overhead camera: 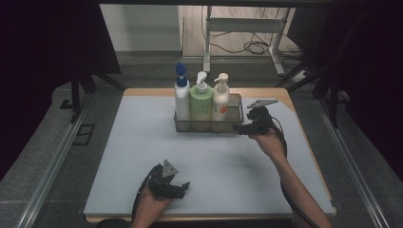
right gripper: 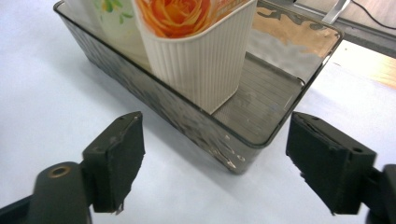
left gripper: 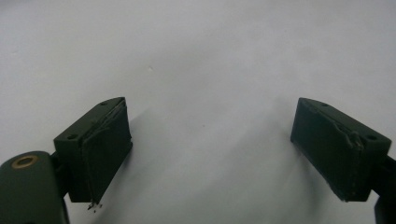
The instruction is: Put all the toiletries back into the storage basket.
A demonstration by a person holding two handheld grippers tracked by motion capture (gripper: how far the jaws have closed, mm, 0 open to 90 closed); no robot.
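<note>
Lab: dark curtains [overhead camera: 43, 42], rig frame [overhead camera: 237, 23]

High view looks forward and down over the whole pale grey surface [overhead camera: 142, 156]. Right gripper view sits close to the clear rectangular plastic tray [right gripper: 261, 135], shared with high view; left gripper view faces bare surface.

A table [overhead camera: 142, 156] covered by a pale blue-grey mat is seen from above, its wooden top exposed along the far edge and the right side. A clear, smoke-tinted tray [overhead camera: 235, 124] is set directly on the mat, near the far edge and right of centre. Three pump bottles are stood in a row inside the tray, its right end left bare; in the right gripper view the tray [right gripper: 261, 135] is shown with a near corner turned toward the camera and a ribbed floor. The rest of the mat [left gripper: 205, 56] is shown plain, marked by faint specks.
</note>
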